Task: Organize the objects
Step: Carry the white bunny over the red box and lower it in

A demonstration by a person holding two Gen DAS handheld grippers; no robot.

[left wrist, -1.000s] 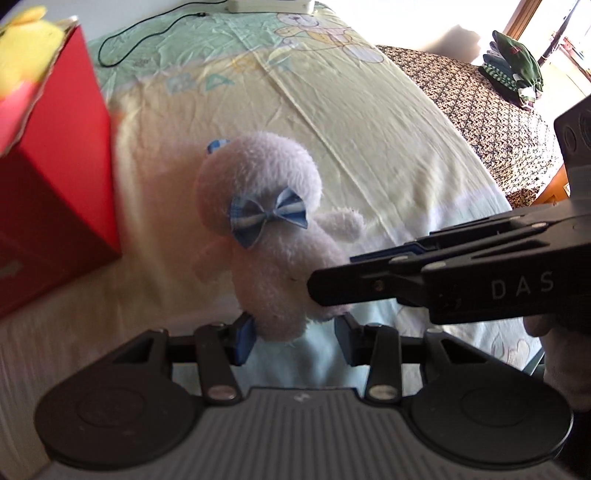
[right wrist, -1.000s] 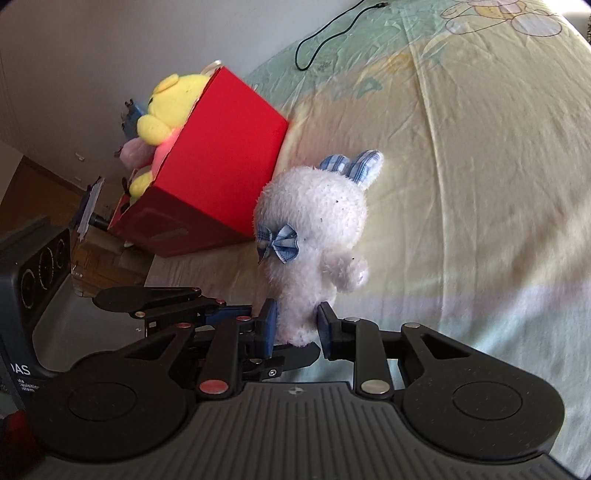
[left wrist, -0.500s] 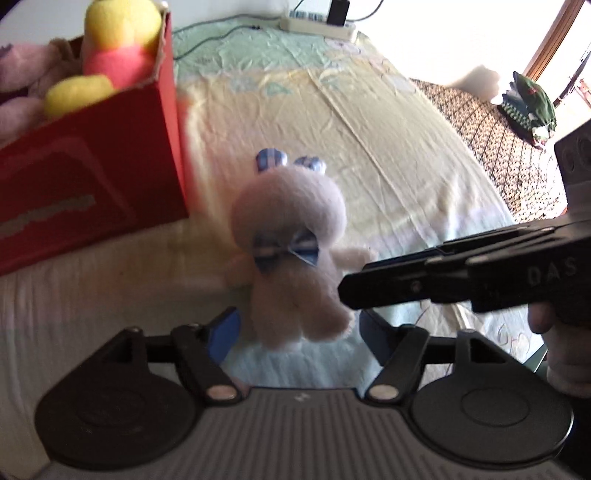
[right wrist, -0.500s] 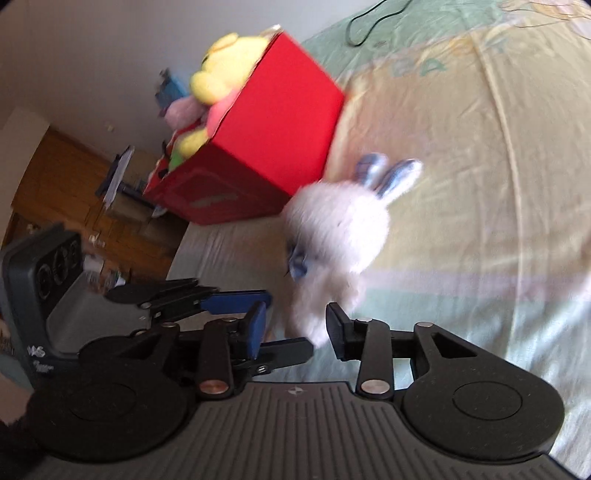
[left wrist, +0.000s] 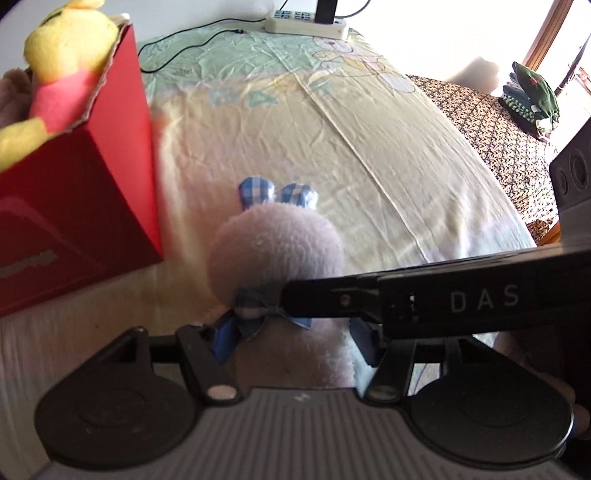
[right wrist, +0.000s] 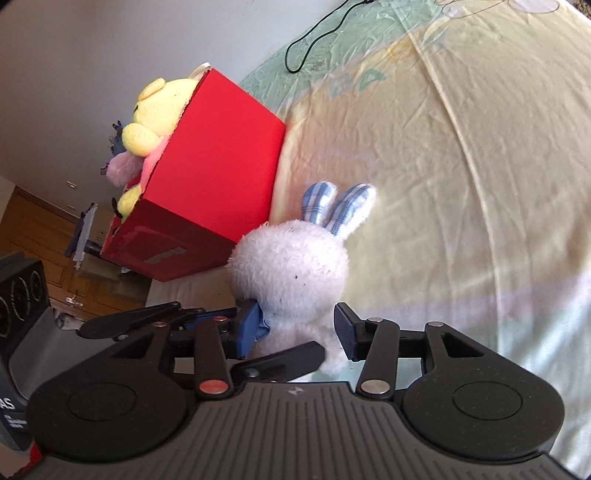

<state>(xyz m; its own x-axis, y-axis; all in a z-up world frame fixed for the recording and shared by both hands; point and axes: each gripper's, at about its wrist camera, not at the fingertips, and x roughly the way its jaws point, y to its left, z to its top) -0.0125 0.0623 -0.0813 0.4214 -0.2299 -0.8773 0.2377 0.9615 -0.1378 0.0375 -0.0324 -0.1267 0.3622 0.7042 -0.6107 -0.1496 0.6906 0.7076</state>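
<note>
The bed, covered in a pale yellow and green sheet, carries a red box with a yellow plush and a pink plush sticking out of its top. Just beside the box stands a white plush rabbit with blue checked ears and a blue bow. The left tongs and the right tongs both stand spread open around the rabbit's lower body, pads on either side of it, neither clamped. A white power strip lies at the far end of the bed
</note>
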